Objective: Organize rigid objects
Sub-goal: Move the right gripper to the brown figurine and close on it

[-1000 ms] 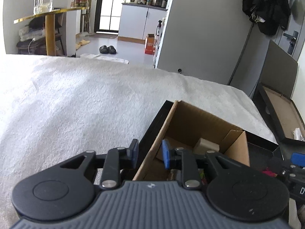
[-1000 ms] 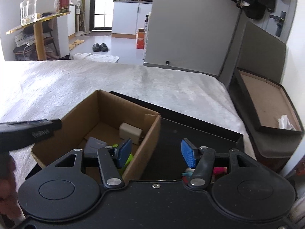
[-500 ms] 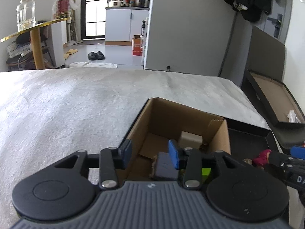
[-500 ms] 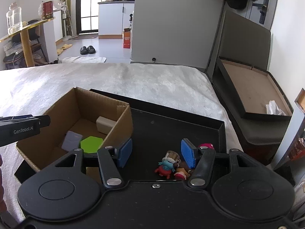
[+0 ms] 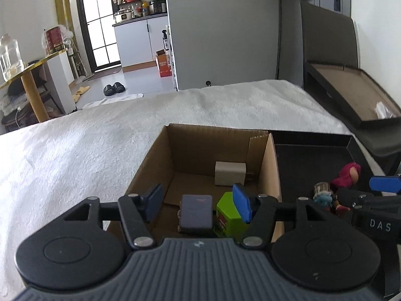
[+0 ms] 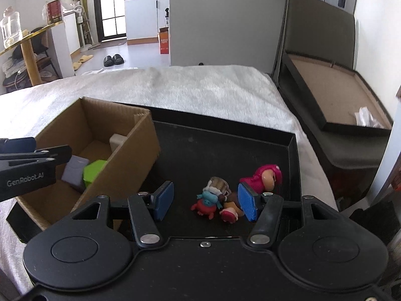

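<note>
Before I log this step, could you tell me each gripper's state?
Left gripper: jaws opening, holding nothing, above the cardboard box.
Right gripper: open, empty, over the small figurines.

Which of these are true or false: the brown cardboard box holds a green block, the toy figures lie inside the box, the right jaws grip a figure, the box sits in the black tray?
1. The brown cardboard box holds a lime-green hexagonal block. True.
2. The small toy figures lie inside the box. False: they lie on the shallow black tray floor, beside the box.
3. The right gripper grips a figure. False: its jaws stand open over the figures, pressing nothing.
4. The box sits in the tray. True.
</note>
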`<state>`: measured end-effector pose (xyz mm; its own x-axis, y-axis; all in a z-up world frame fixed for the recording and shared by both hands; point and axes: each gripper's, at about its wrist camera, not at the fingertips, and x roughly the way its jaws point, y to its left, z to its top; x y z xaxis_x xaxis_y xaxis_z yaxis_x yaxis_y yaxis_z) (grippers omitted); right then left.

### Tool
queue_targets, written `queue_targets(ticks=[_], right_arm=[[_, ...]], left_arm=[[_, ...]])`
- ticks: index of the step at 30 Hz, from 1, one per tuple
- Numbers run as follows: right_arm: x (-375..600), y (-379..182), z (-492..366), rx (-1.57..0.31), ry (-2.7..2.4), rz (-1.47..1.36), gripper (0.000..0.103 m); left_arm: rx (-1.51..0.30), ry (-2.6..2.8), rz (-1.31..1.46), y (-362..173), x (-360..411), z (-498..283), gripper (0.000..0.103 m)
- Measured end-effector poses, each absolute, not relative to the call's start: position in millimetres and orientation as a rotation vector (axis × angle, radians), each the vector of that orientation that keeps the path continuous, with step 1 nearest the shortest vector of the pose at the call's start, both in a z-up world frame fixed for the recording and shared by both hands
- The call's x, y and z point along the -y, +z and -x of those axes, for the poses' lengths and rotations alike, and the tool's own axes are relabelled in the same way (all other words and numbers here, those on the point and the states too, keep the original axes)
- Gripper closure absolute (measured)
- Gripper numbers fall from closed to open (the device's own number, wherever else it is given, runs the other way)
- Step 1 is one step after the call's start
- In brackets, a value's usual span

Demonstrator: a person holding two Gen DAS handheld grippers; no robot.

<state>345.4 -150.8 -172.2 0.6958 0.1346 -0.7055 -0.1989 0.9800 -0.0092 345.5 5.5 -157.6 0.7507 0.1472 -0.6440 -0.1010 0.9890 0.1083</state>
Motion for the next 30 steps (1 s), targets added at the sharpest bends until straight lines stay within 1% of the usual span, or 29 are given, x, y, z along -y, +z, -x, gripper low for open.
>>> queue_targets(ticks=[2,8,12,15,19,30], right_arm=[[154,-177,-348,-0.782,0.195,0.084,0.046],[165,-198,-356,-0.8,0.224,0.053,0.046],[171,-212,-357,-0.792,0.228,0.018,0.046],[180,-224,-357,-0.793,0.228,-0.043,0.044],[187,-236,-357,-0.789,0.199,-0.046,0.044],[201,-245,-356,-0.752,0.149,-0.091,0.045]], left_arm=[[-0.716,0.147,-0.094,-159,-2,-347,0.04],[-0.733,0.157,-0.183,-160,12,-350,0.031],[-0.728,0.145,-0.235,-157,28,-352,0.027],[-0.711,0.131,-0.278,-155,41,-354,0.026],[-0.702,0.127,-0.312,-154,54,-356,0.026],[-0.71,0.158,-0.35,-156,55,-357,0.025]])
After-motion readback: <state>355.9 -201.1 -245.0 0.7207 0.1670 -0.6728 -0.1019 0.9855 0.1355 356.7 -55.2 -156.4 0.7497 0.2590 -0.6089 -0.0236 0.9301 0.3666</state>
